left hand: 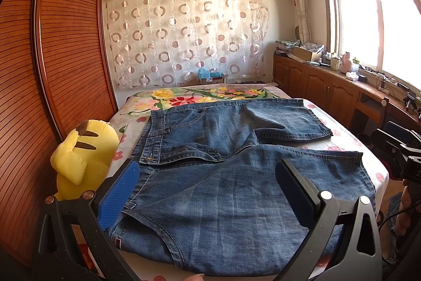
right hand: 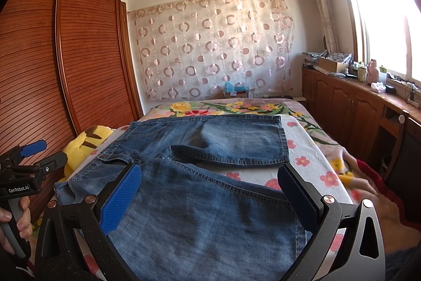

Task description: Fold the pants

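Lying flat across the floral bed (left hand: 342, 128), the denim pants (left hand: 223, 175) filled the centre and lower frame — waistband at left, both legs running right. Both tongs, the left gripper (left hand: 208, 191) and right gripper (right hand: 210, 196), hovered spread apart above them, gripping nothing — a yellow plush toy (left hand: 81, 157) sat at left.

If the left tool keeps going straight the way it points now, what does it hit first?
Probably the blue denim pants lying on the floral bedsheet; the open left tool angles down at the near leg, though depth is uncertain.
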The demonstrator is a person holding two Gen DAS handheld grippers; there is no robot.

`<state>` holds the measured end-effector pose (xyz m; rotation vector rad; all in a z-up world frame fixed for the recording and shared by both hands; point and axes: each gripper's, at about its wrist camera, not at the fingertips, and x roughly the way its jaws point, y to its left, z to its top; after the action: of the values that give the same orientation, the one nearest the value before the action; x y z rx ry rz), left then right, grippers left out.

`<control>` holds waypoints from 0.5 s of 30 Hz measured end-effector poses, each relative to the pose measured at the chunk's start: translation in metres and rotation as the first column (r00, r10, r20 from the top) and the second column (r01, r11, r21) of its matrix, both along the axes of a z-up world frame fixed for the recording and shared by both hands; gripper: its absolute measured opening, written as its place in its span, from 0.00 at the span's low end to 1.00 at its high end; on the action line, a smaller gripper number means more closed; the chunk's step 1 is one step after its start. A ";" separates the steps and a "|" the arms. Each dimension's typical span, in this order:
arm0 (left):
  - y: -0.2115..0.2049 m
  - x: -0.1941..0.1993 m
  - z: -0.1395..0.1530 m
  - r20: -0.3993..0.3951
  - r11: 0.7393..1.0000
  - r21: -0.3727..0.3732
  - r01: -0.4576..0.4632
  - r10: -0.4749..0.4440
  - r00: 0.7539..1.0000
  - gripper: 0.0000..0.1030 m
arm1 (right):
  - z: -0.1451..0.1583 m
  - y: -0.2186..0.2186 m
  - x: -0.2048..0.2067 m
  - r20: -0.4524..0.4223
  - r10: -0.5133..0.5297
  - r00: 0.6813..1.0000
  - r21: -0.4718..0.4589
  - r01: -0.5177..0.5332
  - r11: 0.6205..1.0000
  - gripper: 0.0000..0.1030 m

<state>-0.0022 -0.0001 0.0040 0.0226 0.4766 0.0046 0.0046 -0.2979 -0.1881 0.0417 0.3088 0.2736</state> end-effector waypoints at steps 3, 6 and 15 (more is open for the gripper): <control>0.000 0.000 0.000 0.000 1.000 0.001 0.000 0.000 1.000 1.00 | 0.000 0.000 0.000 -0.001 0.001 1.000 -0.001 -0.001 1.000 1.00; 0.000 0.000 0.000 0.000 1.000 0.002 0.000 0.000 1.000 1.00 | 0.000 0.001 0.000 0.000 0.001 1.000 -0.001 -0.001 1.000 1.00; 0.003 0.002 0.002 -0.017 1.000 -0.002 0.003 -0.003 1.000 1.00 | -0.003 0.002 0.002 -0.011 0.011 1.000 -0.005 -0.011 1.000 1.00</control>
<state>-0.0005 0.0032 0.0056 0.0216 0.4933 0.0012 0.0068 -0.2962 -0.1911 0.0366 0.3207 0.2832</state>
